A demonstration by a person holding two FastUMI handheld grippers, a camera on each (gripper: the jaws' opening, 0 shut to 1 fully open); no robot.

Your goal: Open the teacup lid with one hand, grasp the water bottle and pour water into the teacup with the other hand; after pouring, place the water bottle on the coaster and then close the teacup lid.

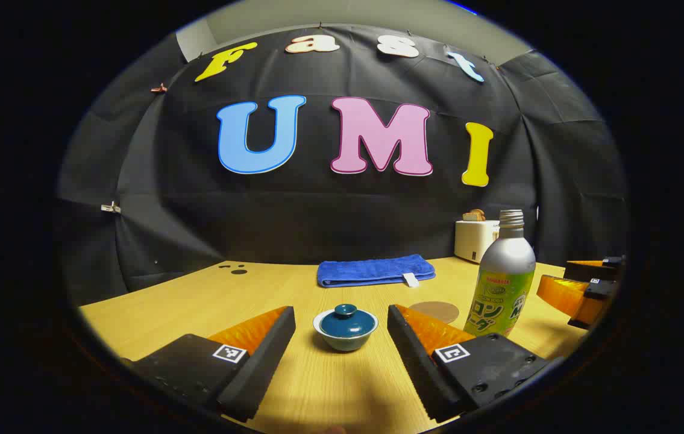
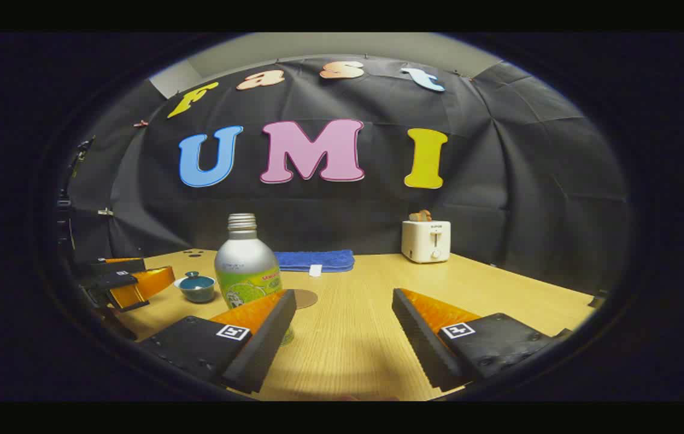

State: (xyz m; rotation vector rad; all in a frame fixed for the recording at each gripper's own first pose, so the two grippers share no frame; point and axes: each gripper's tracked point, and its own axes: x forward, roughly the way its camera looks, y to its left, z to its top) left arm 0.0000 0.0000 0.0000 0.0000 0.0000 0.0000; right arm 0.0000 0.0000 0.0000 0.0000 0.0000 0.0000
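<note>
The teacup sits on the table, dead ahead at 12 o'clock between the left gripper's wide-open jaws. It is small and round, pale outside, with a dark blue-green lid and a little knob on top. To do the lid step well, I think the left gripper should pinch that knob and lift straight up. The bottle stands at 3 o'clock from the teacup, beside the coaster. The right gripper is open too, with the bottle at its 10 o'clock.
</note>
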